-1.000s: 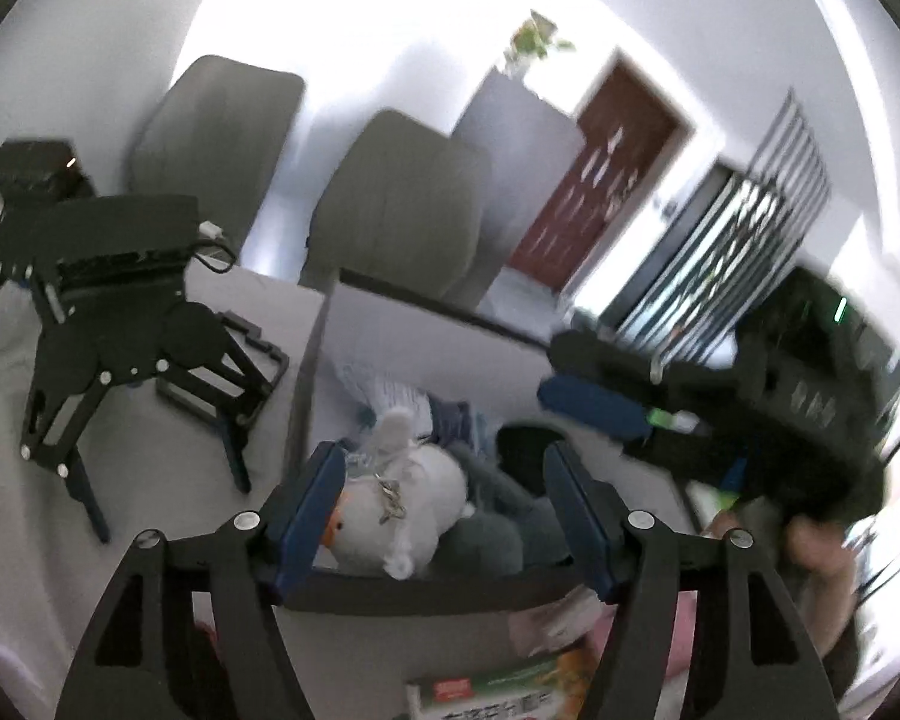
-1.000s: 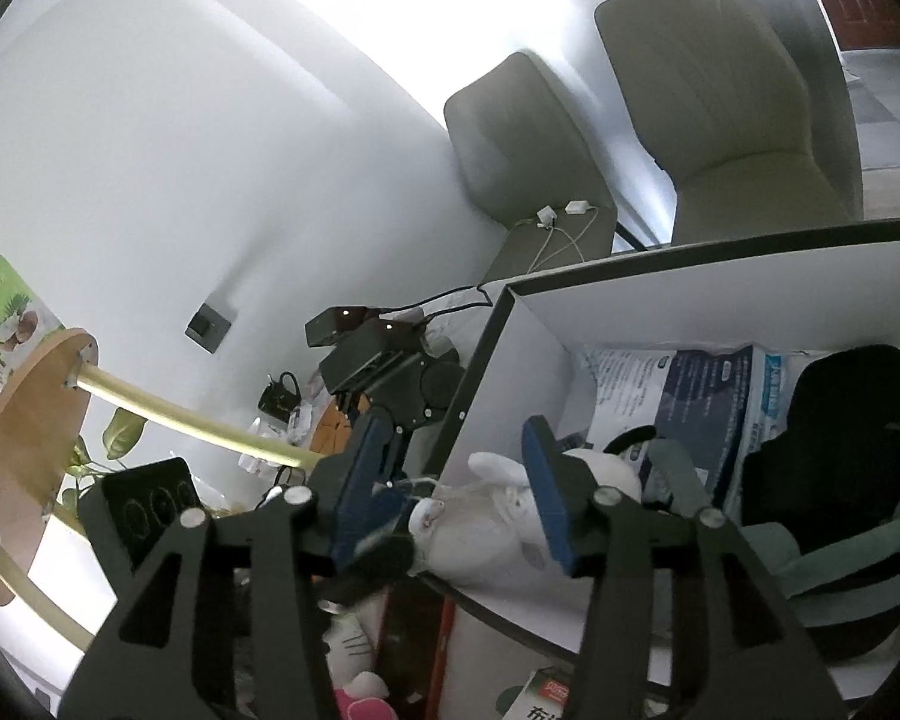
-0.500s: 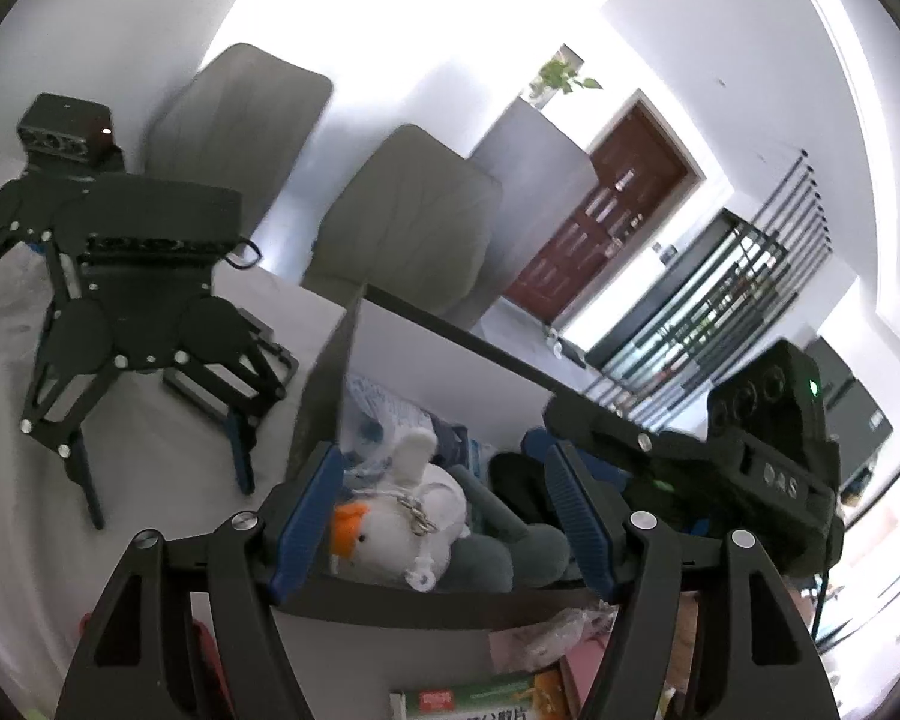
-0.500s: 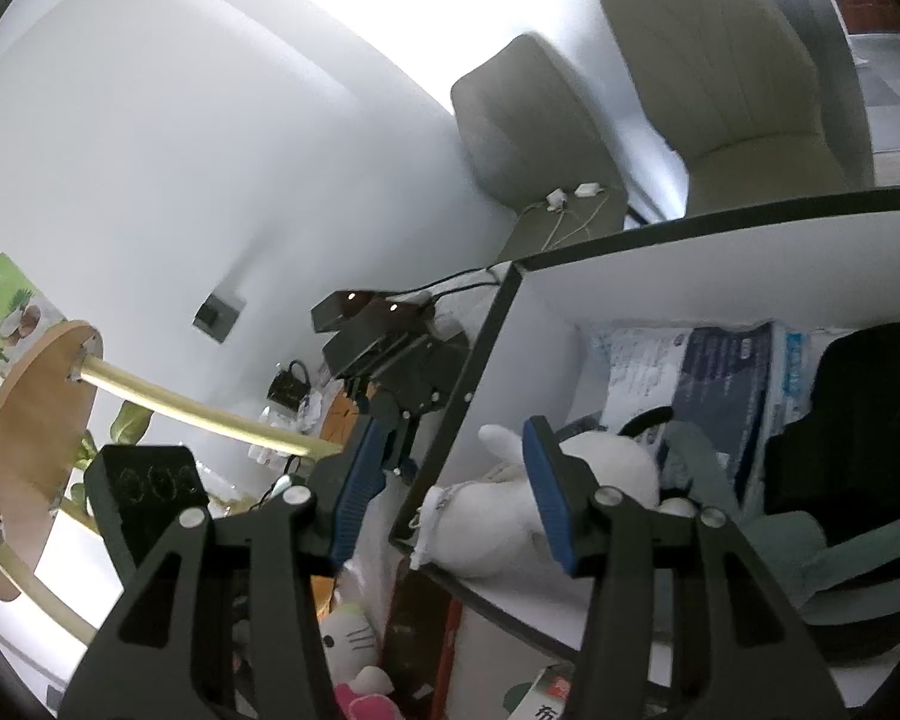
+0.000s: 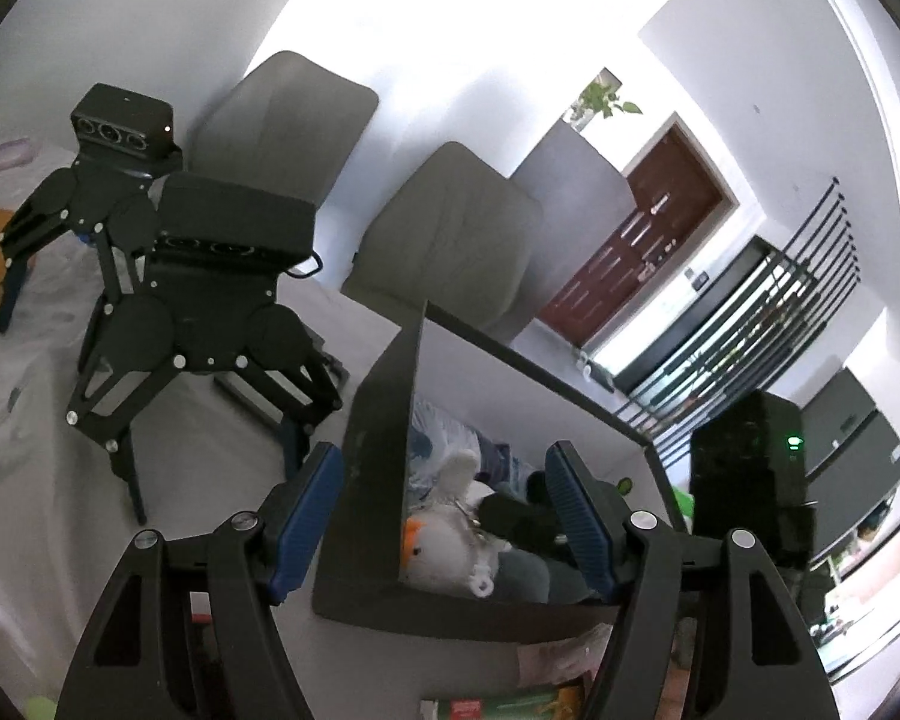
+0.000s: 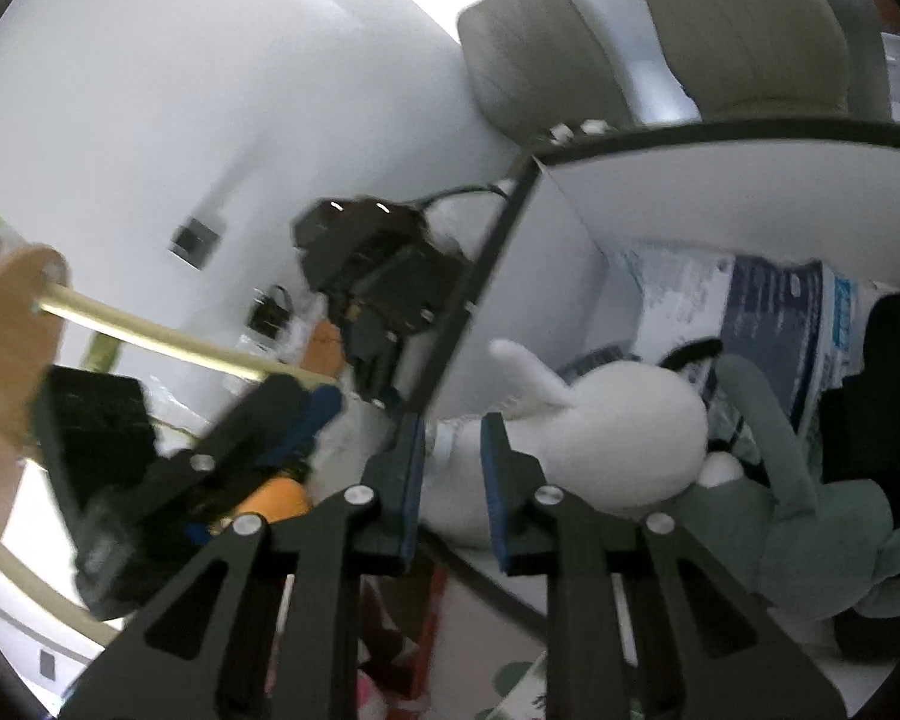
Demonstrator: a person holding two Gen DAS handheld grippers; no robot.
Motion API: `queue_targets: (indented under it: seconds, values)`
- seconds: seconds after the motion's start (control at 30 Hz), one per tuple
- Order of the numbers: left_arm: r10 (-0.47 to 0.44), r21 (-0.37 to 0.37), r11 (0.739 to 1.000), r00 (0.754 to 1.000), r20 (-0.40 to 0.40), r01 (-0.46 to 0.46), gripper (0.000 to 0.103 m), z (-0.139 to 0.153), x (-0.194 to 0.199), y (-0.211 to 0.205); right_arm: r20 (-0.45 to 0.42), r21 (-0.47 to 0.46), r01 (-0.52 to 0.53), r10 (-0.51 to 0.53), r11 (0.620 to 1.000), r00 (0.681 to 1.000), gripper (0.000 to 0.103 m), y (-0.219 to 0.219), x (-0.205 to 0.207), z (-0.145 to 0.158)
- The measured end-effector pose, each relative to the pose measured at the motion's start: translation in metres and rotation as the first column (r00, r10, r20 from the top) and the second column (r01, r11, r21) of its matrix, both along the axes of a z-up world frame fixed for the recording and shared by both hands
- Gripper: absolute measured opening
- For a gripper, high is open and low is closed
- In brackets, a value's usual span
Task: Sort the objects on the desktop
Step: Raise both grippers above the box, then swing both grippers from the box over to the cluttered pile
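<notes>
A dark storage box (image 5: 384, 450) with white inner walls (image 6: 570, 276) stands on the table. A white plush duck (image 5: 444, 546) with an orange beak lies in its near corner, beside a grey-green plush (image 6: 810, 540). My right gripper (image 6: 453, 423) reaches over the box rim. Its jaws are closing, and its blue pads (image 6: 411, 480) pinch one end of the white plush (image 6: 630, 420). My left gripper (image 5: 443, 456) is open and holds nothing; the box's near corner stands between its fingers. The right gripper's black housing (image 5: 744, 480) shows at the box's right side.
Two spare black grippers (image 5: 210, 300) (image 5: 108, 138) stand on the table left of the box. Grey chairs (image 5: 450, 240) are behind it. A blue-and-white packet (image 6: 780, 312) and a black item (image 6: 888, 390) fill the box's back. A green booklet (image 5: 510, 705) lies in front.
My right gripper sank toward the box and its jaws went from wide apart to pinching the white plush. The left gripper shifted and rolled, so the box corner now sits between its fingers.
</notes>
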State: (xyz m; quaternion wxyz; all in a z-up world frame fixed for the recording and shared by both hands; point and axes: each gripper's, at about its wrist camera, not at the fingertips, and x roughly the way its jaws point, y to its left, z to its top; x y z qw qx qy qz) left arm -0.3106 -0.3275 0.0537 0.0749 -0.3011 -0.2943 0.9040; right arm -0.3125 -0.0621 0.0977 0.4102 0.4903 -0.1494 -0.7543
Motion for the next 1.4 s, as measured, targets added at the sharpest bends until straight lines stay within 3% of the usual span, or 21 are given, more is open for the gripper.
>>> queue_targets:
  seconds: [0.13, 0.27, 0.4, 0.7, 0.93, 1.13, 1.2, 1.3, 1.4]
  values:
    - [0.005, 0.006, 1.0, 1.0, 0.006, -0.005, 0.07, -0.002, 0.0, -0.001, 0.043, 0.064, 0.003, -0.005, 0.998, 0.999, 0.02, -0.008, -0.005, -0.02]
    - [0.017, 0.014, 1.0, 1.0, 0.005, -0.017, 0.07, -0.001, 0.002, -0.004, 0.032, 0.145, -0.001, -0.004, 0.989, 0.999, 0.025, -0.02, -0.006, -0.029]
    - [0.021, 0.014, 1.0, 1.0, 0.009, -0.021, 0.07, -0.002, 0.002, -0.006, 0.036, 0.122, 0.011, -0.015, 0.992, 0.999, 0.028, -0.016, -0.007, -0.023]
    - [0.016, -0.001, 1.0, 1.0, -0.002, -0.016, 0.07, 0.003, 0.003, -0.001, -0.093, -0.002, 0.105, -0.105, 0.994, 0.99, 0.053, 0.036, 0.006, 0.04]
    - [0.005, -0.048, 0.999, 0.999, -0.034, -0.007, 0.07, 0.021, 0.01, 0.016, -0.131, -0.01, 0.136, -0.136, 0.991, 0.982, 0.058, 0.075, 0.029, 0.069]
    - [0.015, -0.148, 0.989, 0.998, -0.059, -0.024, 0.073, 0.04, 0.038, 0.04, -0.148, -0.037, 0.157, -0.161, 0.987, 0.976, 0.072, 0.108, 0.061, 0.088]
    - [0.031, -0.166, 0.985, 0.997, -0.076, -0.044, 0.08, 0.045, 0.051, 0.046, -0.162, -0.037, 0.152, -0.155, 0.988, 0.975, 0.073, 0.115, 0.072, 0.093]
    - [0.042, -0.161, 0.985, 0.995, -0.094, -0.057, 0.081, 0.049, 0.072, 0.055, -0.191, -0.036, 0.149, -0.153, 0.988, 0.97, 0.075, 0.124, 0.091, 0.104]
    - [0.036, -0.175, 0.983, 0.995, -0.092, -0.052, 0.081, 0.053, 0.088, 0.067, -0.207, -0.055, 0.143, -0.151, 0.988, 0.967, 0.087, 0.135, 0.112, 0.111]
